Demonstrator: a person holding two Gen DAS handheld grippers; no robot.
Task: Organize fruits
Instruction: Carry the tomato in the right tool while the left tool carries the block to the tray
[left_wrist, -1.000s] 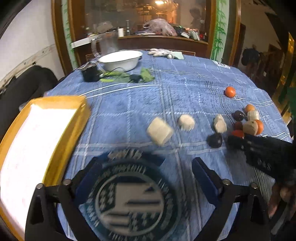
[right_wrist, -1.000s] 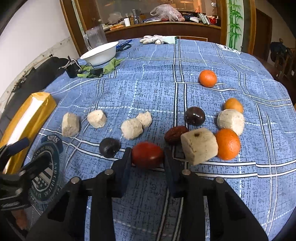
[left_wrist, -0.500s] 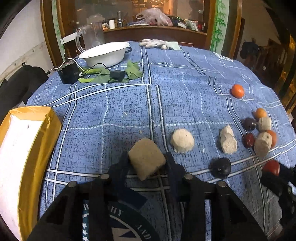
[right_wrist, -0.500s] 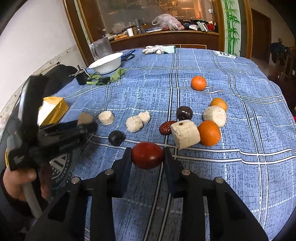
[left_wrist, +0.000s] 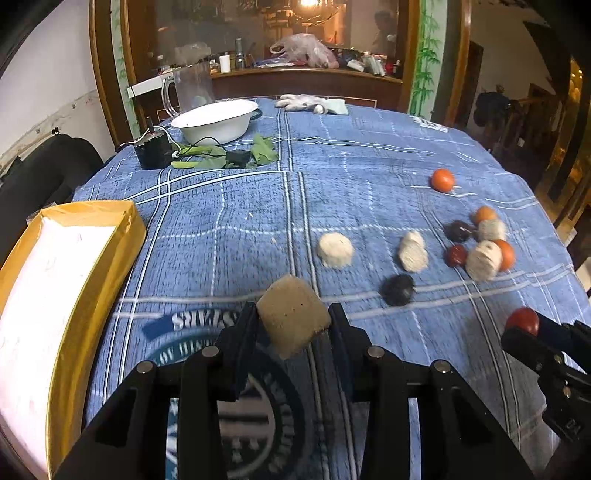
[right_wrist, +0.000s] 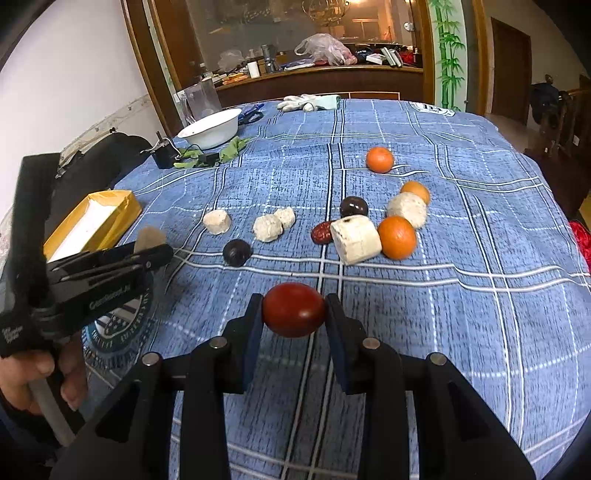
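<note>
Where the left wrist view looks out, the left gripper (left_wrist: 293, 325) clamps a tan block (left_wrist: 291, 320) above the surface (left_wrist: 351, 177); yellow box (left_wrist: 70, 258) to its left, black fruit (left_wrist: 397, 289) and pale chunks (left_wrist: 335, 250) ahead. Right wrist view: right gripper (right_wrist: 294, 312) clamps a red fruit (right_wrist: 294, 309) clear of the cloth; oranges (right_wrist: 397, 237), white cylinder (right_wrist: 355, 239) and dark fruit (right_wrist: 353, 206) lie clustered beyond, white bowl (right_wrist: 209, 128) far left.

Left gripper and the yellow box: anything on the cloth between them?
Nothing. In the left wrist view the left gripper, shut on a beige block, has only bare blue cloth between it and the yellow box.
</note>
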